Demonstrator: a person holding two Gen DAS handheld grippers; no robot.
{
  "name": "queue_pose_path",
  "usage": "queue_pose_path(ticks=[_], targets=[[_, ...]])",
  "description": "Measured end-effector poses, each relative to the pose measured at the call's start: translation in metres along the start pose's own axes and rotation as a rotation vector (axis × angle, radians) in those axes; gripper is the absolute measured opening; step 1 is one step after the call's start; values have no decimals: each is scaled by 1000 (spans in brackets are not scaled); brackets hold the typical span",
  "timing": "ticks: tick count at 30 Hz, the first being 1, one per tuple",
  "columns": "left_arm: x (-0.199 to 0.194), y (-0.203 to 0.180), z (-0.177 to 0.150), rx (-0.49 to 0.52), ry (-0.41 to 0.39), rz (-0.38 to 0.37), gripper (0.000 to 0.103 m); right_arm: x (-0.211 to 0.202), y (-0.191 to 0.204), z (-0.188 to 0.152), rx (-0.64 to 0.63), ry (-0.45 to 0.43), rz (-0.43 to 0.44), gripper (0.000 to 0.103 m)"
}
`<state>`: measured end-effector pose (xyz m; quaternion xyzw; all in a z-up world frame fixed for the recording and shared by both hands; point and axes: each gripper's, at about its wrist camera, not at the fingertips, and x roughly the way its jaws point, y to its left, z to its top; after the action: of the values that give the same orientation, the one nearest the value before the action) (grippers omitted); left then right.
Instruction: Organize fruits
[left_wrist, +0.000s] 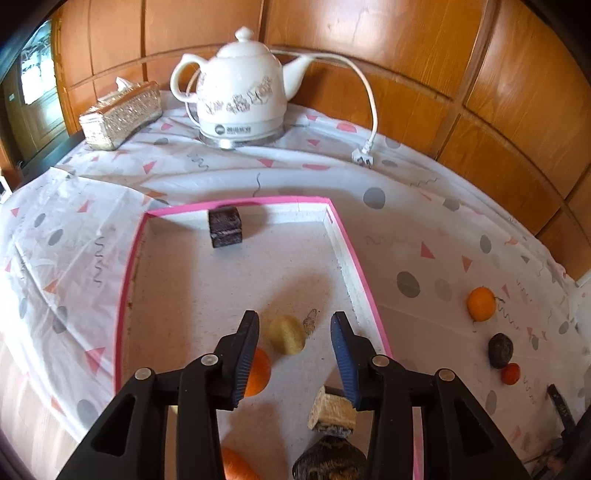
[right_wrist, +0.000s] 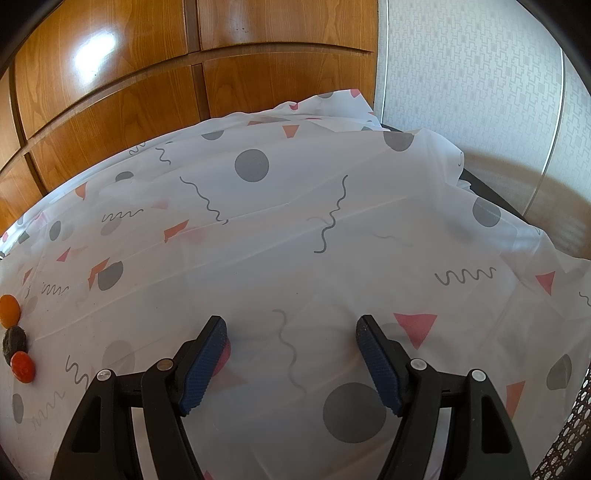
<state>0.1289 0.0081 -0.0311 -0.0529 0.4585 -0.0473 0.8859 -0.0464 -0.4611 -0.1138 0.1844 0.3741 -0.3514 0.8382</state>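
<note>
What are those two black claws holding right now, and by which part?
Nothing. The left gripper stands open above the pink-edged tray, the yellowish fruit lying loose between its fingers. The right gripper is open over bare tablecloth.

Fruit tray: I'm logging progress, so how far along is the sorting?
Done: the tray holds a yellow fruit and an orange. In hand: nothing; both tongs are open. Left: an orange fruit, a dark fruit and a small red fruit on the tablecloth.

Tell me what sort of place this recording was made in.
Probably a home, likely a dining or living room. A white ceramic electric kettle and a glittery tissue box stand on a table under a patterned plastic tablecloth, backed by glossy wooden panelling, with wallpaper at one side.
</note>
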Motion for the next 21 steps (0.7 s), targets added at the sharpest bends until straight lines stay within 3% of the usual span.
queue_pose_path(ticks=[10, 16, 21], targets=[[-48, 9, -15, -53, -90, 18, 56, -1, 1, 0, -2, 0, -3, 74], [-68, 15, -29, -63, -144, 65, 76, 0, 2, 0, -7, 3, 11, 80], [-73, 20, -38, -82, -142, 70, 79, 1, 4, 0, -13, 5, 14, 82]])
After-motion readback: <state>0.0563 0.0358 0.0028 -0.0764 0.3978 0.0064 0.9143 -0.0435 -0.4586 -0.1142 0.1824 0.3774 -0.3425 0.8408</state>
